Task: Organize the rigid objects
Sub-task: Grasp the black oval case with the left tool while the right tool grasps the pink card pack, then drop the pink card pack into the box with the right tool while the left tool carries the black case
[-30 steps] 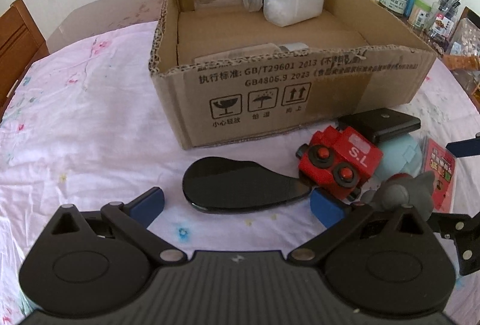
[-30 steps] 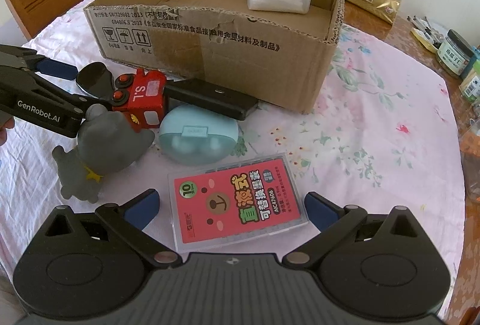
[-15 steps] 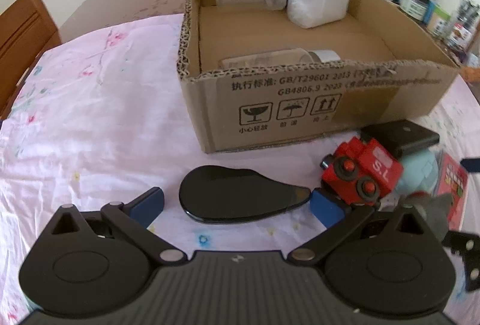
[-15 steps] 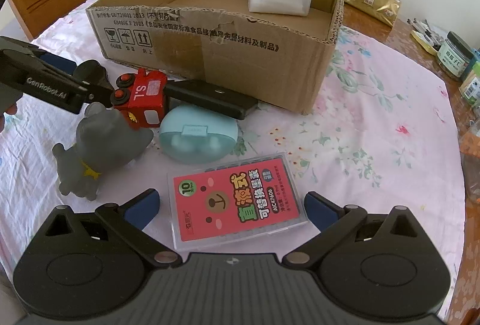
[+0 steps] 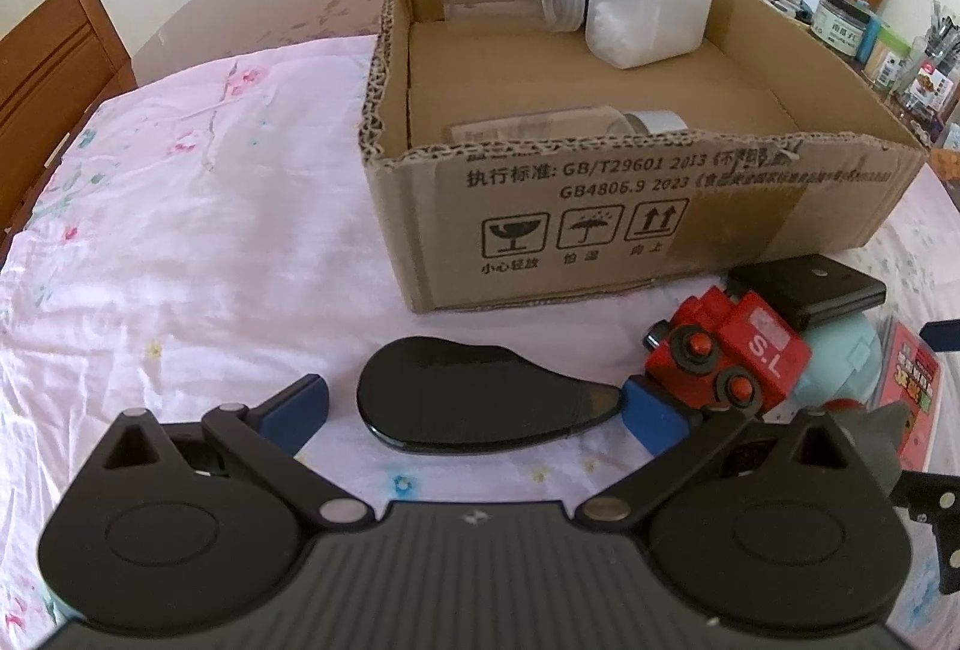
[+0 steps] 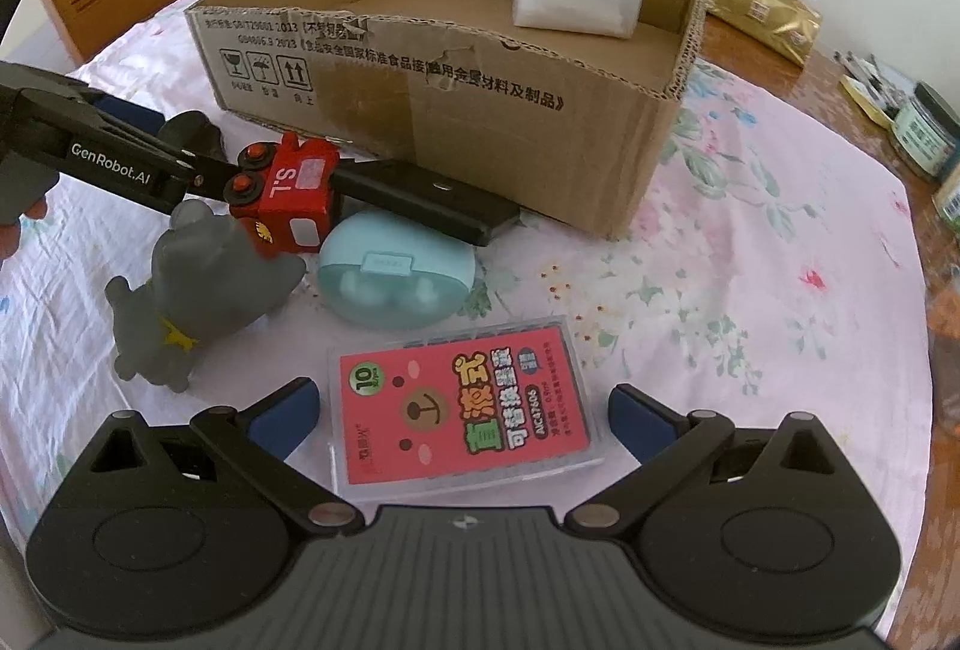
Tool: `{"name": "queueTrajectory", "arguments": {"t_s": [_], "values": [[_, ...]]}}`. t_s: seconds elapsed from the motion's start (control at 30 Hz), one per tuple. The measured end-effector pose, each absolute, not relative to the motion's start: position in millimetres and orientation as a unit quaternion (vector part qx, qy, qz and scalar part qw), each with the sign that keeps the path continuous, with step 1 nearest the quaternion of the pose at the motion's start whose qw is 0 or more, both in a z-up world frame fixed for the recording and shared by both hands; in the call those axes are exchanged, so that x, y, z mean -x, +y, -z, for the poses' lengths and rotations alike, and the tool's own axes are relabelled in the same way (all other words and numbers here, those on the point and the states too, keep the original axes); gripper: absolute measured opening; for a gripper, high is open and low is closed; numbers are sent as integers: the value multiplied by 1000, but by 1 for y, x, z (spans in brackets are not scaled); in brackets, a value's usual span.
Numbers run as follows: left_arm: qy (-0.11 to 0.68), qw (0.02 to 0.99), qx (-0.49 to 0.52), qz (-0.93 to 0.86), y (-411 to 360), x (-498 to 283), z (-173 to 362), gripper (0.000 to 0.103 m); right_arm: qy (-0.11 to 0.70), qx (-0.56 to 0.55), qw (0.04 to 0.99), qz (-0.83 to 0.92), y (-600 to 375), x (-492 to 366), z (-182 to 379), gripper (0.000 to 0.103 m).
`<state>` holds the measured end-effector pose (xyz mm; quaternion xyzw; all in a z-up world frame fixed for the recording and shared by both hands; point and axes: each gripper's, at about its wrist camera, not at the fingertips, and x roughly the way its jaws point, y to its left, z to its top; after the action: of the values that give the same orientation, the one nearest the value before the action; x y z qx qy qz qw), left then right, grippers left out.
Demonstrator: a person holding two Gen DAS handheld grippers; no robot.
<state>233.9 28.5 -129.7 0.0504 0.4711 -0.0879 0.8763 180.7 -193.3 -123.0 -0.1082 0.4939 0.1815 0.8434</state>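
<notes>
Closest in, the left gripper (image 5: 474, 410) stands spread wide with nothing between its fingers, straddling the black teardrop-shaped piece (image 5: 474, 404) flat on the worktop (image 5: 180, 260). Its right fingertip sits right against the red toy truck (image 5: 726, 356), so closing from here could nudge the truck into the grey figurine (image 6: 186, 284) or pinch both things at once. The black piece is low and glossy, and I judge it likely to slip out of a shallow pinch.

Likewise the right gripper (image 6: 462, 416) is spread and empty around the pink card case (image 6: 468, 410), which lies flat; the fingers may skid over its edges rather than lift it.

Just beyond lie the pale blue earbud case (image 6: 396, 278) and a black flat device (image 6: 420, 200), its far end by the cardboard box (image 5: 630, 206). Inside the box lie two clear jars and a white container (image 5: 648, 14).

Compared with a second ago, the left gripper has shifted left, so the black piece is more nearly centred, and the box looms larger. The right gripper has barely moved.
</notes>
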Motion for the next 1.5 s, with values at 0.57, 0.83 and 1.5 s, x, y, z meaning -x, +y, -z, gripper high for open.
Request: {"name": "queueTrajectory", "arguments": {"t_s": [0.57, 0.83, 1.5], "values": [[476, 872, -53, 97, 27, -233, 126, 97, 504, 130, 827, -213, -190, -188, 118, 93], [476, 871, -58, 106, 27, -232, 123, 90, 511, 131, 824, -207, -189, -189, 116, 92], [475, 864, -80, 148, 47, -216, 81, 90, 479, 140, 840, -213, -193, -194, 49, 92]]}}
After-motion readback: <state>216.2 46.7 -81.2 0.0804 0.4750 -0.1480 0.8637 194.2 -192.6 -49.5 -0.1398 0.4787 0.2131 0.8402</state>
